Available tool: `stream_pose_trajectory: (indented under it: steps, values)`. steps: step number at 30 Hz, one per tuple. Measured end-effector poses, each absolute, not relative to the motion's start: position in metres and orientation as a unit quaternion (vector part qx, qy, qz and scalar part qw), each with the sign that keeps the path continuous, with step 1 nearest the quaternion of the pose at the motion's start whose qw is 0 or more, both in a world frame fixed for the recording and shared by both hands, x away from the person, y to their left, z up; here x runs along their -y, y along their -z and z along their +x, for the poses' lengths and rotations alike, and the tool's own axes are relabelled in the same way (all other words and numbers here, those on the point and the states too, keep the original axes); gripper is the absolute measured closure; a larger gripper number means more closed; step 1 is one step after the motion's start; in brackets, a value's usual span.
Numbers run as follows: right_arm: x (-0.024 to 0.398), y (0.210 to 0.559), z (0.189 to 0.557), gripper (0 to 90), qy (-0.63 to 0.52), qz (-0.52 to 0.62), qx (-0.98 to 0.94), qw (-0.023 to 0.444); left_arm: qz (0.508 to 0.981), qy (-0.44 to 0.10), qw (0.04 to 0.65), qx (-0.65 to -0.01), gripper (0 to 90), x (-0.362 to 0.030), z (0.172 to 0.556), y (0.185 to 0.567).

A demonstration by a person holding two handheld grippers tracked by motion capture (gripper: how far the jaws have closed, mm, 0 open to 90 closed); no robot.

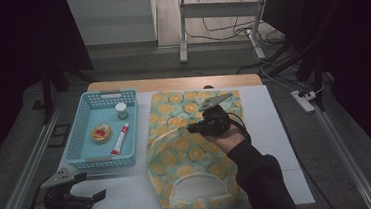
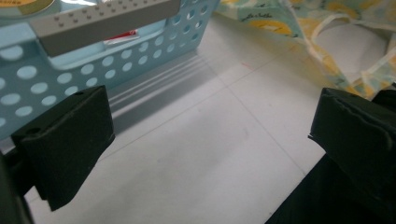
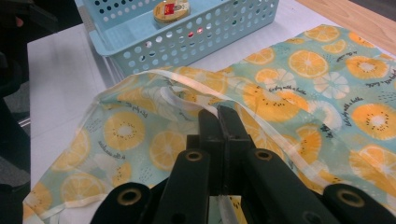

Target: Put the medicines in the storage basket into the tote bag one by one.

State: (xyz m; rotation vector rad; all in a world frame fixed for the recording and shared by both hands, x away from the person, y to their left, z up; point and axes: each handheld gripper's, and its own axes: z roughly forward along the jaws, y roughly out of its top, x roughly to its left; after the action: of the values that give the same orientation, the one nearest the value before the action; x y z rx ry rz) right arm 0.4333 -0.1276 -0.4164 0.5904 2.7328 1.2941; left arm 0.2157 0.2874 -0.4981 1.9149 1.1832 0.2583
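Table (image 1: 286, 141): basket (image 1: 76, 143), fruit-print bag (image 1: 177, 150)

My left gripper (image 2: 205, 140) has its jaws spread wide over bare white table (image 2: 210, 154). Far left I see the blue basket (image 2: 140, 60), its perforated wall facing me, a grey bar (image 2: 102, 21) across its top. Far right lies the fruit-print bag (image 2: 322, 42), handle loop showing.
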Motion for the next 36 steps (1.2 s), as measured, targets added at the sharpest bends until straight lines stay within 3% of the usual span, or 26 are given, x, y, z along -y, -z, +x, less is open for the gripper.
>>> stream_pose_trajectory:
  steps: [36]
  values:
    - [0.13, 0.417, 0.437, 89.8, -0.42, 0.195, -0.886, 0.033, 0.758, -0.133, 0.41, -0.49, 0.0, -0.295, 0.27, 0.471]
